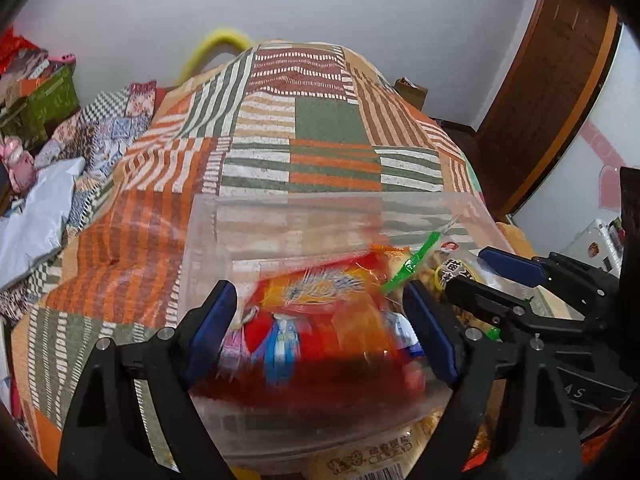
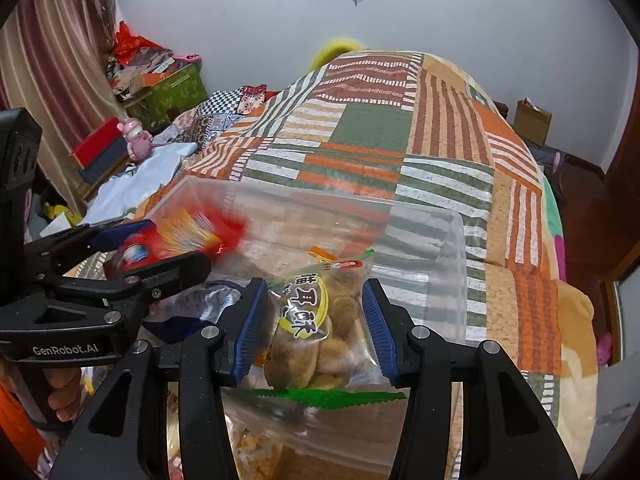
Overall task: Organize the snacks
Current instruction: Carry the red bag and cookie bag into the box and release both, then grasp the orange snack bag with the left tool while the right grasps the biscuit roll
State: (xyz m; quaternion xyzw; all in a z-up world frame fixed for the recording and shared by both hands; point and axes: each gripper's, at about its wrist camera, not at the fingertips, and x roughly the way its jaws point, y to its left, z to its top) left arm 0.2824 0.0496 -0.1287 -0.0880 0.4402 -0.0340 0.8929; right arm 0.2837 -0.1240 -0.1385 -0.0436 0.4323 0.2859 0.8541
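Observation:
A clear plastic bin point(image 1: 280, 216) stands on the patchwork bed. My left gripper point(image 1: 320, 320) is open over the bin, and a red and orange snack bag point(image 1: 320, 312), blurred by motion, lies between and below its fingers. My right gripper point(image 2: 316, 320) is open around a clear bag of brown biscuits with a green edge point(image 2: 316, 332), over the bin point(image 2: 452, 248). The left gripper point(image 2: 160, 248) and the red bag point(image 2: 192, 236) show at the left of the right wrist view. The right gripper point(image 1: 480, 272) shows at the right of the left wrist view.
More snack packets point(image 1: 368, 456) lie on the bed in front of the bin. The striped bedspread point(image 1: 328, 128) stretches beyond. Folded bedding and a white cloth point(image 1: 36, 220) lie left. A green box point(image 2: 172, 96) and a cardboard box point(image 2: 532, 120) stand by the wall.

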